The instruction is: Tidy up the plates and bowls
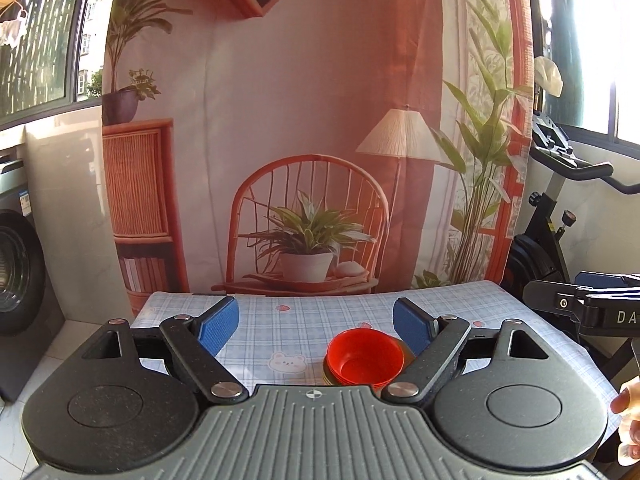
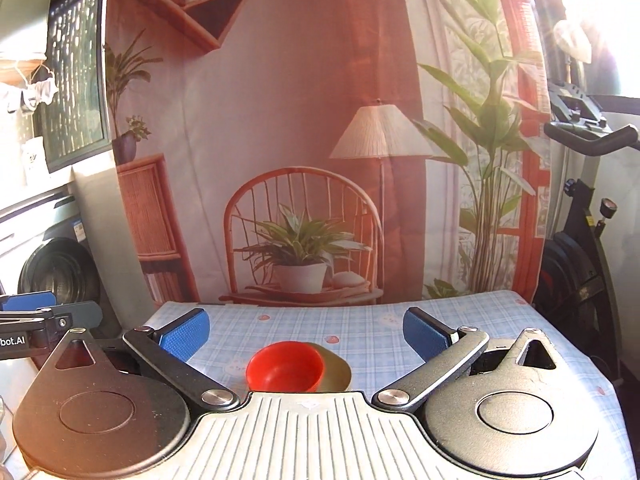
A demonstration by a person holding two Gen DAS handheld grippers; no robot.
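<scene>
We see the red bowls [image 1: 365, 356] nested upright, mouths facing up, on a gold plate [image 2: 337, 370] that lies flat on the checked tablecloth [image 1: 296, 320]; being round, they show no long axis. From the left wrist view the stack sits low and close in, toward the right fingertip of our left gripper [image 1: 316, 322], partly behind that blue pad [image 1: 412, 326]. From the right wrist view it sits close in between the fingers of our right gripper [image 2: 306, 330], nearer the left pad [image 2: 185, 336]. Both grippers are spread wide, hold nothing, and hang above the table without touching the stack.
</scene>
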